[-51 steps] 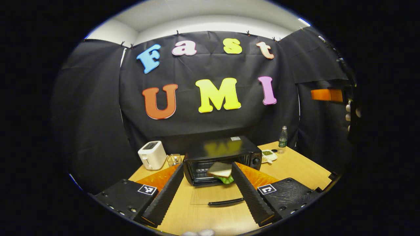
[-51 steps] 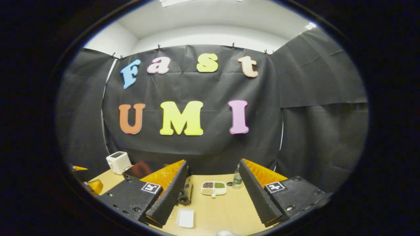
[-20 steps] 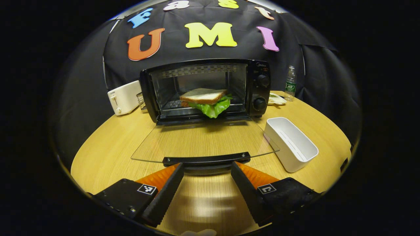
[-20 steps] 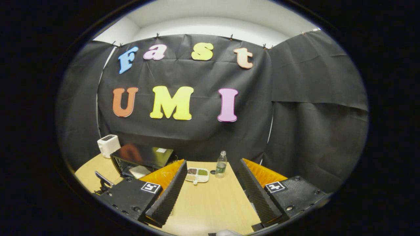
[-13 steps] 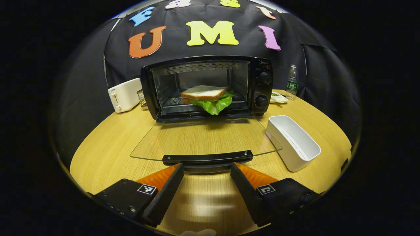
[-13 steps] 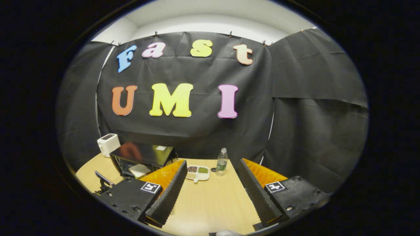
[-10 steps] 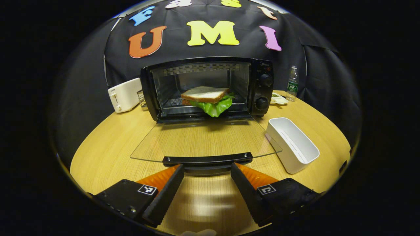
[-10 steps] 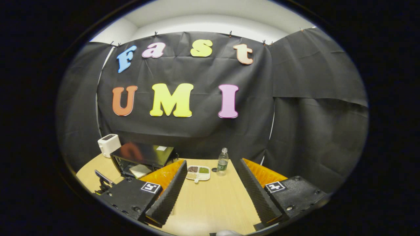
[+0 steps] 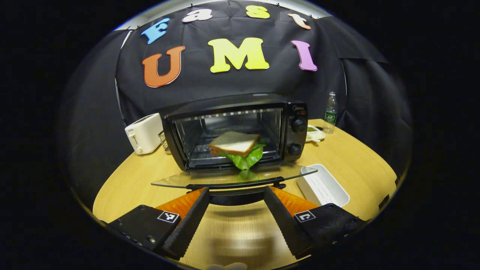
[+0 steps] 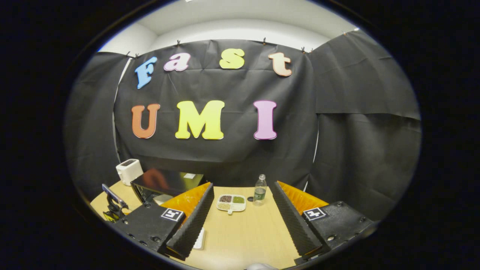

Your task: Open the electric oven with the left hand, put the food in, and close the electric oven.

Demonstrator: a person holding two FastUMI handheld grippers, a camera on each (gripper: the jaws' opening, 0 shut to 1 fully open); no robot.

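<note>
Inside one oven [image 9: 240, 131], one sandwich [image 9: 235, 144], left hand-held gripper [image 9: 235, 197] and right hand-held gripper [image 10: 242, 208] both spread wide, empty

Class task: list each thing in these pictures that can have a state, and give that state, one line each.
Oven door: open, partly raised.
Sandwich: on the rack inside the oven.
White tray: empty.
Bottle: upright, capped.
Left gripper: open, at the door handle.
Right gripper: open, holding nothing.

Rt tongs [image 10: 240, 219] agape over table [image 10: 243, 232]
</note>
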